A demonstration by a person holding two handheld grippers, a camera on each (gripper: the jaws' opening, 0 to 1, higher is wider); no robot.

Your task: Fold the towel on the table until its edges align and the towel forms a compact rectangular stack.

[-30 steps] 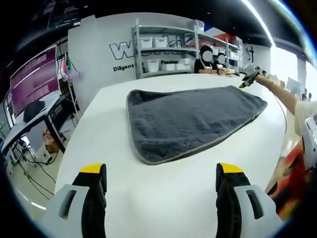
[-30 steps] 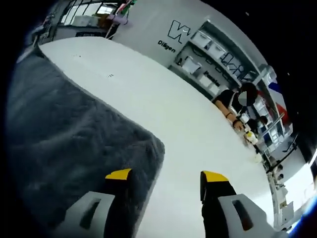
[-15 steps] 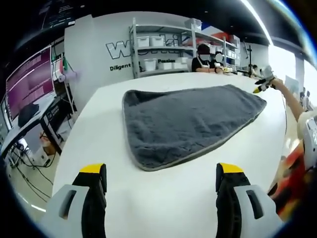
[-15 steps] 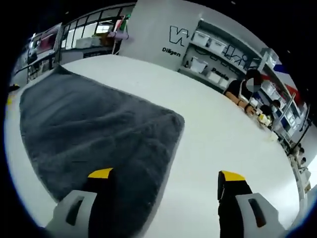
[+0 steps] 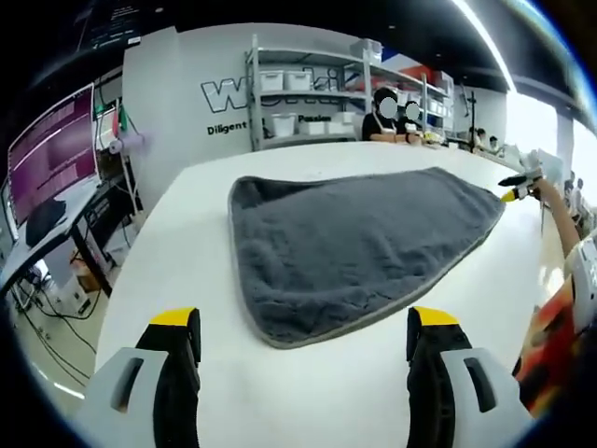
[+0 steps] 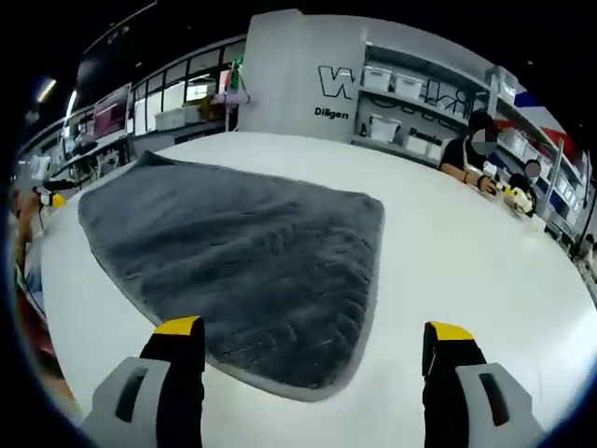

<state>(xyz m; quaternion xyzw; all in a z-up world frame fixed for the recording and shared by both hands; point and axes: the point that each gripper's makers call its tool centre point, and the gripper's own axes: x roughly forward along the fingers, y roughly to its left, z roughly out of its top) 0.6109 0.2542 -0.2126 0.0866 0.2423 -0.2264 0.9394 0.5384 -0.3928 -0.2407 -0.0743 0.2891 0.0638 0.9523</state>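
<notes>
A dark grey towel lies spread flat in one layer on the round white table. In the left gripper view my left gripper stands open, low over bare table just short of the towel's near corner. My right gripper, held by an arm, shows small by the towel's far right corner. In the right gripper view the towel stretches away to the left, and its near corner lies between the jaws of my open right gripper. The left gripper shows at the far left.
People sit at the far side of the table, one of them near small objects. Behind stand shelves with white bins. A monitor and a desk with cables stand beyond the left table edge.
The right gripper has drawn back and levelled, from close over a towel corner to a wider look across the whole towel. The left gripper has barely shifted. The towel has stayed flat.
</notes>
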